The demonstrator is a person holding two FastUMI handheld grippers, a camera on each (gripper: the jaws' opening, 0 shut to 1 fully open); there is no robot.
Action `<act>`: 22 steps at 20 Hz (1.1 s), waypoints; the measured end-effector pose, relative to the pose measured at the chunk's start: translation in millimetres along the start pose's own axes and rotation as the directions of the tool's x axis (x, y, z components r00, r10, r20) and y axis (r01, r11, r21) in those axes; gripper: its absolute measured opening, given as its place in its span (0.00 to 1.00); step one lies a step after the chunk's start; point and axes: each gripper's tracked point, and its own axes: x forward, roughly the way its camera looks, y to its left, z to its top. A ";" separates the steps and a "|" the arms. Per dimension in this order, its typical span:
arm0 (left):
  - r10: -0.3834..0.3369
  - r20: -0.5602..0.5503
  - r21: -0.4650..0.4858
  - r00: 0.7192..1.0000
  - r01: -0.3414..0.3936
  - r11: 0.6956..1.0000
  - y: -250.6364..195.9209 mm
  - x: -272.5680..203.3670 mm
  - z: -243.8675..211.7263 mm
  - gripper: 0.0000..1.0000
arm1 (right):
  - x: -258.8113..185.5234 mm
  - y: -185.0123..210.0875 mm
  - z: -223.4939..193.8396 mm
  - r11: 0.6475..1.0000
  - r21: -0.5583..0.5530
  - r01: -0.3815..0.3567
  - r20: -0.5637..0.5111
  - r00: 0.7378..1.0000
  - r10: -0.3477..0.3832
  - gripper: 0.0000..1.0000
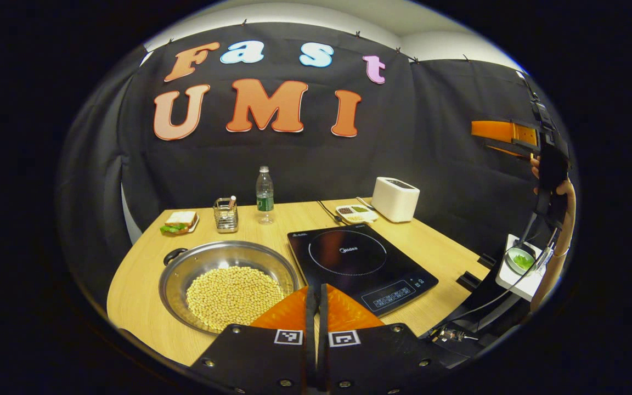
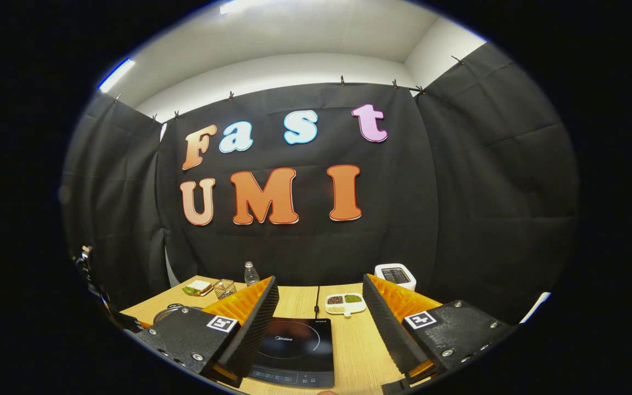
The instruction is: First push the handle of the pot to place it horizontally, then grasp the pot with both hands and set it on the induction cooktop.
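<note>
A steel pot holding pale beans sits on the wooden table, left of the black induction cooktop. One black pot handle shows at its far-left rim. My left gripper hovers over the pot's near right rim, shut with nothing between its fingers. A hand holds my right gripper high at the right, well above the table. In the right gripper view, my right gripper is wide open above the cooktop, and a sliver of the pot shows at the left.
Along the table's back stand a sandwich on a plate, a wire holder, a water bottle, a divided dish and a white appliance. A small bowl of greens rests on a white stand off the right edge.
</note>
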 end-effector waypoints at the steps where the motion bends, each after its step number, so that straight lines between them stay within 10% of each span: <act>1: -0.002 -0.022 0.001 1.000 0.002 1.000 0.2 3.0 -7.4 0.02 | 0.3 1.6 -1.8 1.000 0.002 -0.003 -0.003 1.000 0.003 0.95; 22: 0.034 -0.283 -0.026 0.959 -0.043 0.999 32.5 48.8 -102.8 0.02 | 2.9 -2.8 -24.2 1.000 -0.008 0.013 -0.049 0.999 -0.014 0.95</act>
